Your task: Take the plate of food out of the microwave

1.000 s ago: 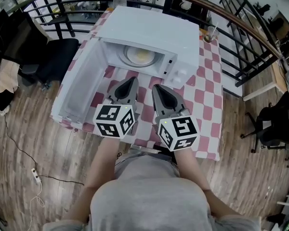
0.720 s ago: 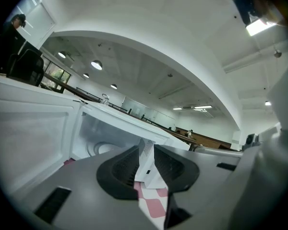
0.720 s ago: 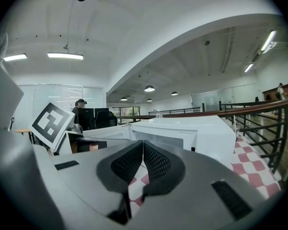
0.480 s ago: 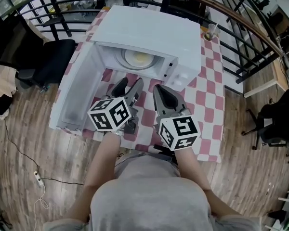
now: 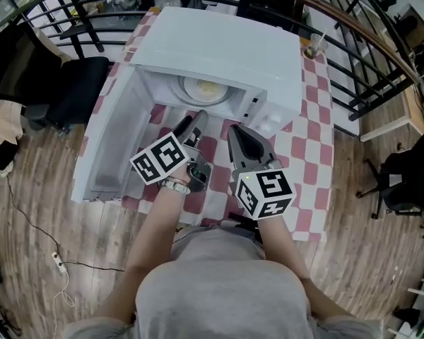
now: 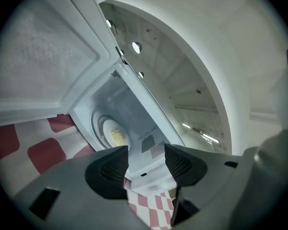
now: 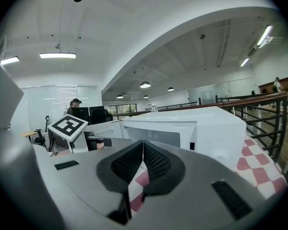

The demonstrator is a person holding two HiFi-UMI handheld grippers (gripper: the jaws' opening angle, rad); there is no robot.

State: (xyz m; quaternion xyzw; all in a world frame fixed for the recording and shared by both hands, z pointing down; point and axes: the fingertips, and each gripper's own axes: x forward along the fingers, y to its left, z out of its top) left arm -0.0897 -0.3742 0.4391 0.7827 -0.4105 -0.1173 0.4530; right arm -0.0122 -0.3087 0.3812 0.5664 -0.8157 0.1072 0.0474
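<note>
A grey T-shirt (image 5: 219,288) fills 6 o'clock; the grey left gripper (image 5: 192,121) and right gripper (image 5: 234,130) bear black-and-white marker cubes (image 5: 263,193), black ribbed pads (image 6: 110,169).

Bright, even overhead light is filling every view. The ceiling strip lamps (image 7: 57,55) are glaring white in the right gripper view. Fisheye distortion is bending the railing (image 5: 360,37); black vignetting is ringing both gripper views.

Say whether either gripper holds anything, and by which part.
Nothing is held. The left gripper has just been opening, nothing between its fingers; the right gripper is shut, empty.
</note>
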